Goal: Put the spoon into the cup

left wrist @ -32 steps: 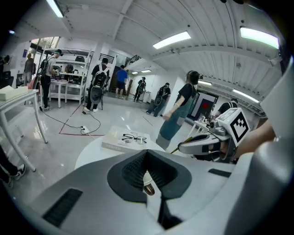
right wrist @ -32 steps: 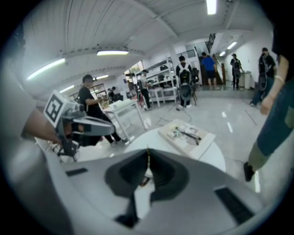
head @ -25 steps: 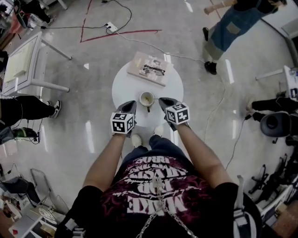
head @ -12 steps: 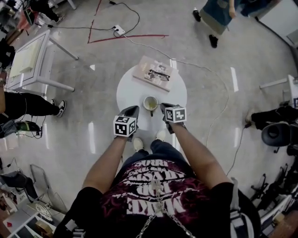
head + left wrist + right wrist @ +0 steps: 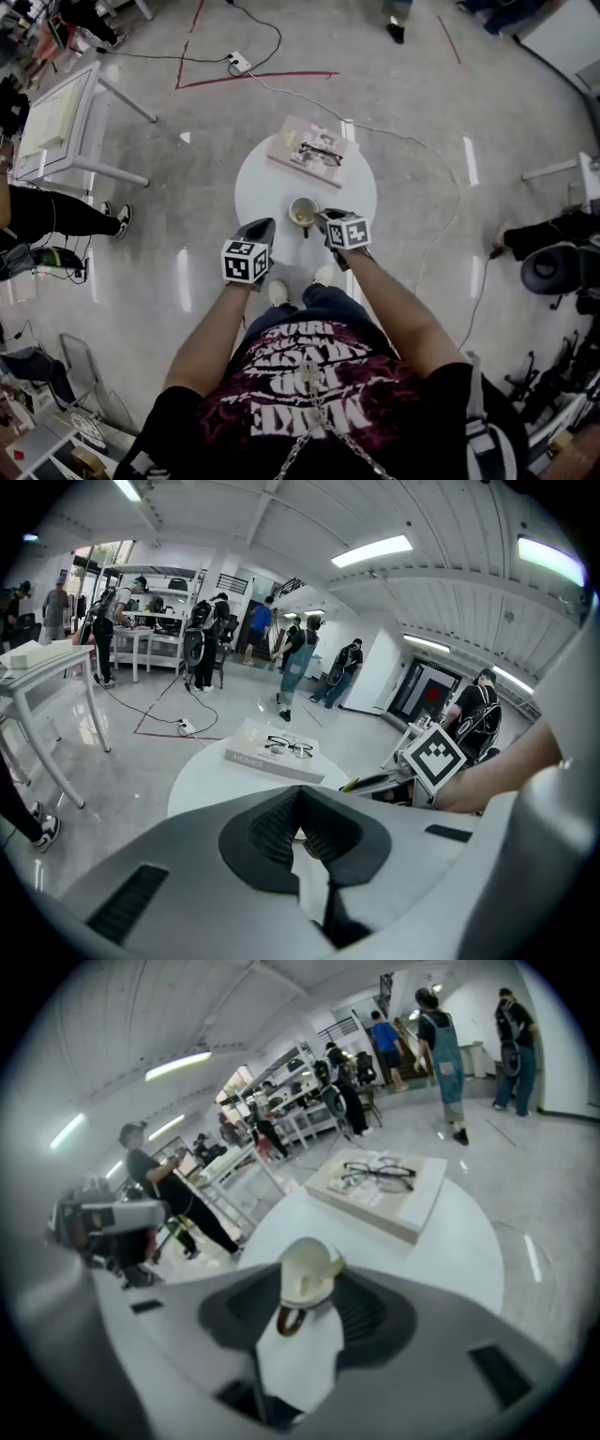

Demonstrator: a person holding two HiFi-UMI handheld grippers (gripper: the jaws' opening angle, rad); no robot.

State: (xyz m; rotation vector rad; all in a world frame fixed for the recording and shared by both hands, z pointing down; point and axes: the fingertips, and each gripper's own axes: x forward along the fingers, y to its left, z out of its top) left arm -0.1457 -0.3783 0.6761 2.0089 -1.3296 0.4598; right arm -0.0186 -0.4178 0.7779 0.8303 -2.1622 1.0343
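Nearest, at 6 o'clock in the head view, the person's forearms reach out toward a round white table (image 5: 267,183). The left gripper (image 5: 265,223) hangs over the table's edge at about 7 o'clock. Its claw is pressed together at the tips with nothing in it, and only bare tabletop shows past the ribbed pads. The right gripper (image 5: 322,217) sits at about 5 o'clock on the table and points down and inward. Its claw has just been opening and now stands spread. The cup (image 5: 302,212) stands in the mouth of that gap, just ahead of the pads, which are not squeezing it.

The cup is pale, with a brown handle turned toward the right gripper. It rests upright on the table a little toward the near side of centre. The spoon (image 5: 338,1261) is perhaps the yellowish sliver at the cup's rim, though the right gripper view is too blurred to be sure.

Farther out, at 12 o'clock on the table, a book (image 5: 298,141) lies flat with a pair of glasses (image 5: 322,148) on top of it. Beyond the table at 11 o'clock, a power strip (image 5: 237,62) and its cable lie on the shiny floor beside red tape lines (image 5: 253,75). At 10 o'clock stands a white desk (image 5: 47,122).
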